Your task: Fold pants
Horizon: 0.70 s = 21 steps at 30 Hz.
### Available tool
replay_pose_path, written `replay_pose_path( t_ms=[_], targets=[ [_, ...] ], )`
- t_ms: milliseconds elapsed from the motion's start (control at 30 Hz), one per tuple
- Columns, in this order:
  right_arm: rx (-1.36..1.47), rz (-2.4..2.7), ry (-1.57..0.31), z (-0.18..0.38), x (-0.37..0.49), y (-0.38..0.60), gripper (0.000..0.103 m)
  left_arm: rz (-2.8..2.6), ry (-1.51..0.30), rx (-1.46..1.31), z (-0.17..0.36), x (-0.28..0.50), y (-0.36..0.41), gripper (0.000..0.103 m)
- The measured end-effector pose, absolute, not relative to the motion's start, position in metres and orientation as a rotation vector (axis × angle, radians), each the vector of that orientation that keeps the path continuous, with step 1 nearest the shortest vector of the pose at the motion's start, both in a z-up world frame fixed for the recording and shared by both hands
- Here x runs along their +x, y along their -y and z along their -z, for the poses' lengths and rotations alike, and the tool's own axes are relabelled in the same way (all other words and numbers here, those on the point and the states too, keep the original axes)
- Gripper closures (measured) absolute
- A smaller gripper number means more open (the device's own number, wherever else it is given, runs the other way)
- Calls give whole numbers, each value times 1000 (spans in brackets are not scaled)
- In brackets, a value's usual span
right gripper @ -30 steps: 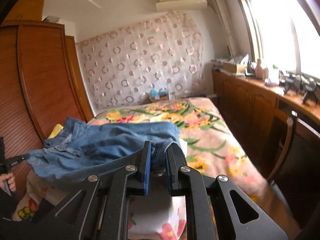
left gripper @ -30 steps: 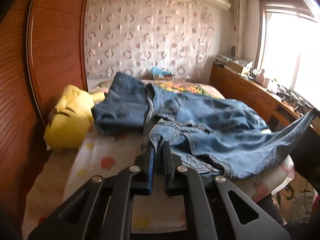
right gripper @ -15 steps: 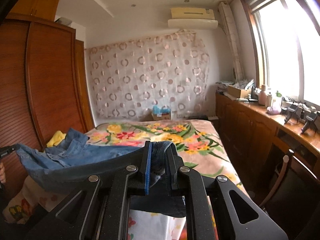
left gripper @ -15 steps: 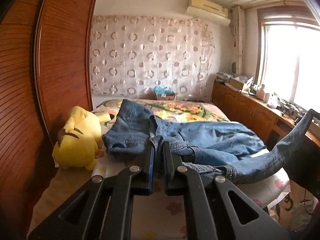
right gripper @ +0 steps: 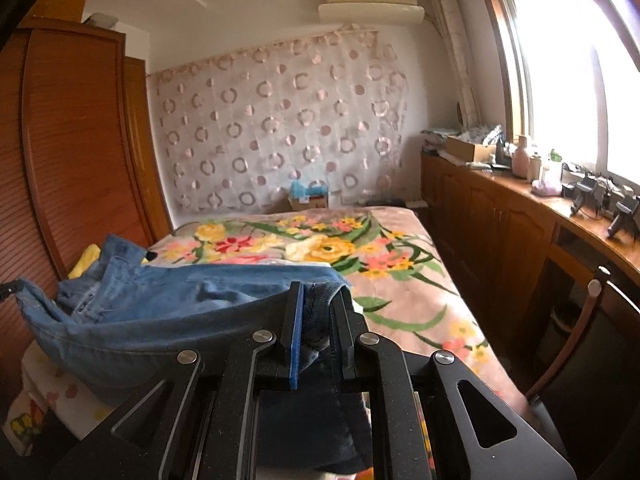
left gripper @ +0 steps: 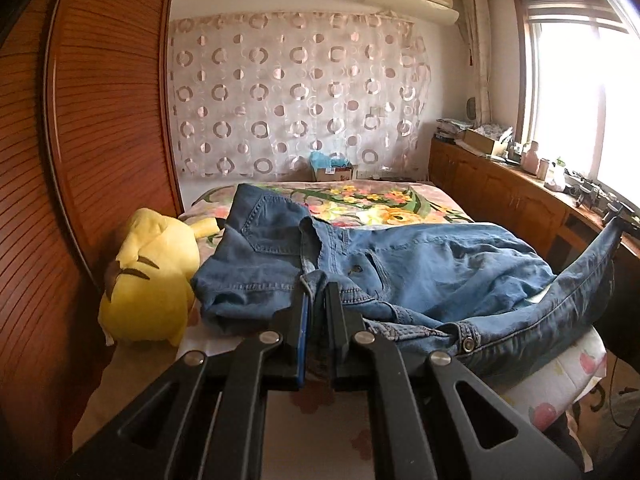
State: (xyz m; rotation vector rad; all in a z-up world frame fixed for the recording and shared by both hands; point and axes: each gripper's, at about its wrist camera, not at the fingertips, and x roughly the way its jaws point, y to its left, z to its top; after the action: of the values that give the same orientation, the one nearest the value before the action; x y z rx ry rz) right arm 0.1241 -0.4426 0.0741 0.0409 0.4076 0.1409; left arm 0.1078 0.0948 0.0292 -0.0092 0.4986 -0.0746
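Blue denim pants lie spread across the near end of the bed, held up along the near edge. My left gripper is shut on the waistband, near the button. One edge of the denim stretches taut up to the right, where the tip of the other gripper shows. In the right wrist view my right gripper is shut on a thick fold of the pants, and dark denim hangs below its fingers. The far left corner of the cloth rises to the left gripper at the frame edge.
A yellow plush toy lies on the bed's left side against the wooden wardrobe. The floral blanket covers the far bed. A wooden counter with clutter runs under the window. A chair stands at right.
Both grippers pulled back and apart with the denim. The pants were drawn toward the near bed edge and now lie flatter and stretched between them. The plush toy is more exposed.
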Motion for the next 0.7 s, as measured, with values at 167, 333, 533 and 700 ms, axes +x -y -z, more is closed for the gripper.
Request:
replay_pose_path(
  t_ms=[167,333,533,700],
  targets=[
    [38,-131,-423,-70,150,445,94,83,-502,8,-30,139,-89,99],
    [56,-129,-466,-52,177,446,94,93,-531,8,-17,167,-83,99],
    [51,-106,-476,-43,206,450,94,88,-533,18,-15,195,-81,99],
    [18,-89,-434,-61,232,450,94,89,-500,17,-32,227,-80,99]
  ],
)
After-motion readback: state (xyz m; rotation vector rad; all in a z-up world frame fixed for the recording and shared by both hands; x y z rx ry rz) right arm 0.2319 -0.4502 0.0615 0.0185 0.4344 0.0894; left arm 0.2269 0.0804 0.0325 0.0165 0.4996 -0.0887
